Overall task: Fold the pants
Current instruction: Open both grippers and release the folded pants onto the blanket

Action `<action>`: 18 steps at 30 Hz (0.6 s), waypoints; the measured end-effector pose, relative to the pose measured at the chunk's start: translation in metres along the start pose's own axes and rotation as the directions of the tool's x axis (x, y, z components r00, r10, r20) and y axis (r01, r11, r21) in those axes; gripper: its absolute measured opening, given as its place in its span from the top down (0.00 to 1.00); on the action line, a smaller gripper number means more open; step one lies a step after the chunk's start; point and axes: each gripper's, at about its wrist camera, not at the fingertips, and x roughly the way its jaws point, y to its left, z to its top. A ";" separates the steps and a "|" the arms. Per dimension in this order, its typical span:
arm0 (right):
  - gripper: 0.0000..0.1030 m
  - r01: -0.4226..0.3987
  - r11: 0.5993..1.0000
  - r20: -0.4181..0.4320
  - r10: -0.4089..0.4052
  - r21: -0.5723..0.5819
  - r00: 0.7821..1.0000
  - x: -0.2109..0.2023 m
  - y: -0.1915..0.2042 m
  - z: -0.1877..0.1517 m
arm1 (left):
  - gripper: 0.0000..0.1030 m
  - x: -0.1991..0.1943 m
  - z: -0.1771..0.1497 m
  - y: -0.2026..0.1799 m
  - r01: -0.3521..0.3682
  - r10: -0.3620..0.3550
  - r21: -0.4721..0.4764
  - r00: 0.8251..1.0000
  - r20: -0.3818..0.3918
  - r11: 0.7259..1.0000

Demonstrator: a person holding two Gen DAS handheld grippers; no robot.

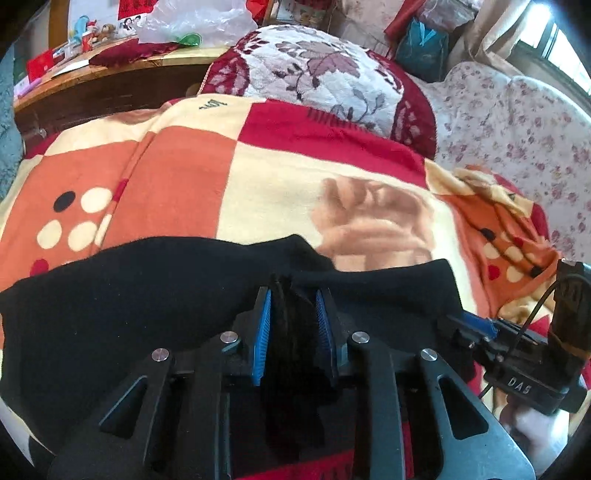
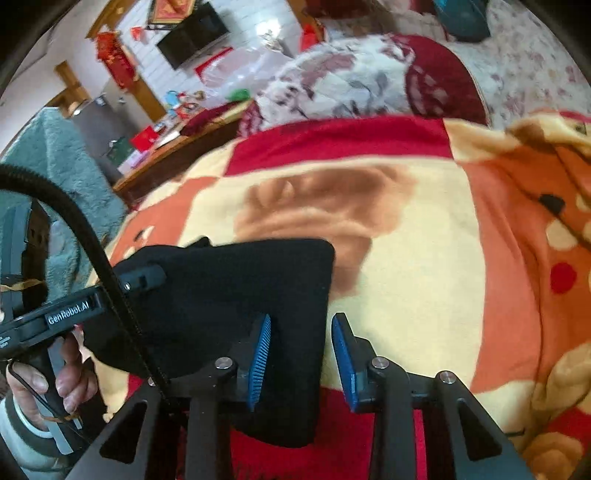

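Note:
Black pants [image 1: 147, 295] lie on a red, orange and cream blanket [image 1: 295, 177]. My left gripper [image 1: 293, 291] is shut on a raised fold of the pants at their far edge, with black cloth filling the gap between the blue pads. In the right wrist view the pants [image 2: 240, 280] lie flat, and their right edge runs between the fingers of my right gripper [image 2: 302, 319]. That gripper is open; one pad sits over the cloth, the other over the blanket [image 2: 406, 258]. A hand [image 2: 55, 380] holds the left gripper's body [image 2: 70, 310] at the left. The right gripper's body [image 1: 517, 354] shows at the pants' right end.
Beyond the blanket lies a red and white floral pillow [image 1: 317, 81], with a pale flowered sheet [image 1: 517, 129] to its right. A wooden table [image 1: 110, 70] with clutter and a plastic bag [image 1: 195, 22] stands at the far left. A teal fluffy cloth [image 2: 62, 158] hangs at the left.

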 end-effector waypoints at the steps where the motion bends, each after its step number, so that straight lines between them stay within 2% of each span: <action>1: 0.68 0.007 1.000 -0.014 -0.007 -0.003 1.000 0.005 0.000 -0.002 | 0.77 0.000 -0.003 0.002 -0.002 0.002 -0.002 1.000 -0.001 1.000; 5: 0.60 0.032 0.999 0.000 -0.032 -0.003 0.999 -0.003 -0.001 0.002 | 0.77 -0.010 -0.015 0.007 -0.020 0.020 -0.003 1.000 -0.001 1.000; 7: 0.60 0.036 0.999 0.021 -0.036 0.009 0.999 -0.010 0.001 0.005 | 0.77 -0.017 -0.019 0.012 -0.034 0.034 -0.016 0.999 0.007 0.999; 10: 0.60 -0.002 1.000 0.068 0.002 -0.002 0.998 -0.026 0.014 0.010 | 0.77 -0.030 -0.026 0.024 -0.047 0.048 -0.055 0.999 0.017 0.997; 14: 0.60 -0.075 0.995 0.074 0.080 -0.065 0.994 -0.030 0.041 0.015 | 0.77 -0.052 -0.036 0.040 -0.067 0.072 -0.105 0.997 0.042 0.992; 18: 0.55 -0.125 0.982 0.065 0.135 -0.145 0.989 -0.025 0.070 0.020 | 0.73 -0.073 -0.045 0.051 -0.132 0.140 -0.105 0.987 0.074 0.986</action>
